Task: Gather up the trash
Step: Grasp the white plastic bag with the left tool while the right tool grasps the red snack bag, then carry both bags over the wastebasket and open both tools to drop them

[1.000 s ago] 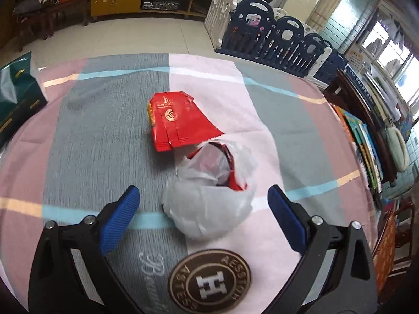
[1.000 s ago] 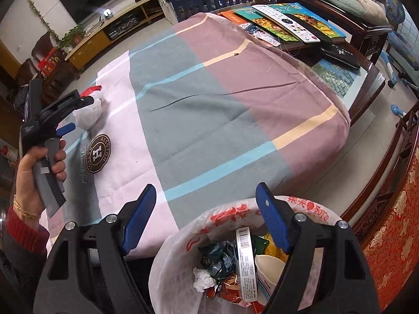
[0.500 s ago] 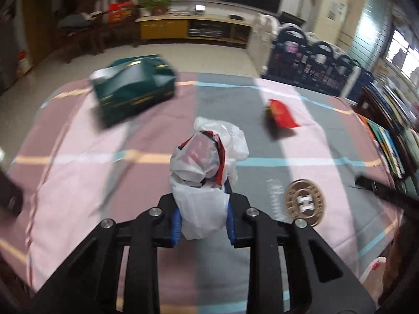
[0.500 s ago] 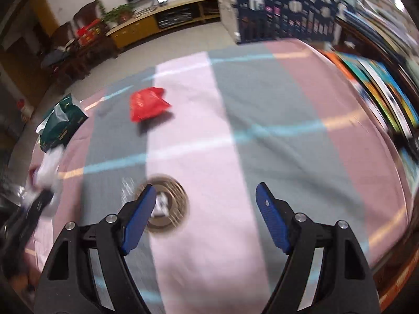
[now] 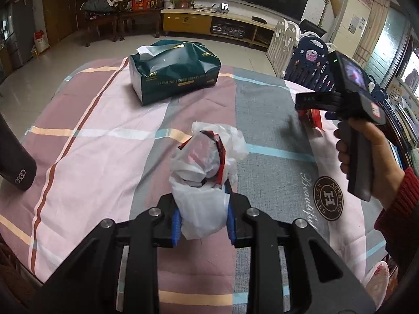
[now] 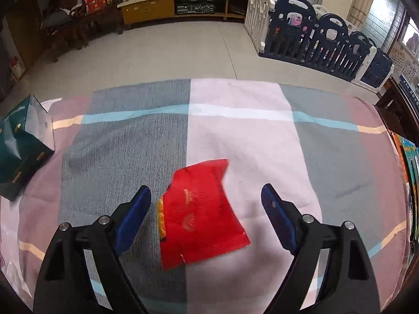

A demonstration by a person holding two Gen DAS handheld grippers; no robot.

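Red wrapper flat mid-cloth, between wide right gripper pads.

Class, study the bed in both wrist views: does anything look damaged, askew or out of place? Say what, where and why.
The green tissue pack at the far side is crumpled and dented, with tissue sticking out of one corner. A red wrapper lies loose and askew on the striped sheet, between the open right claw's fingers.
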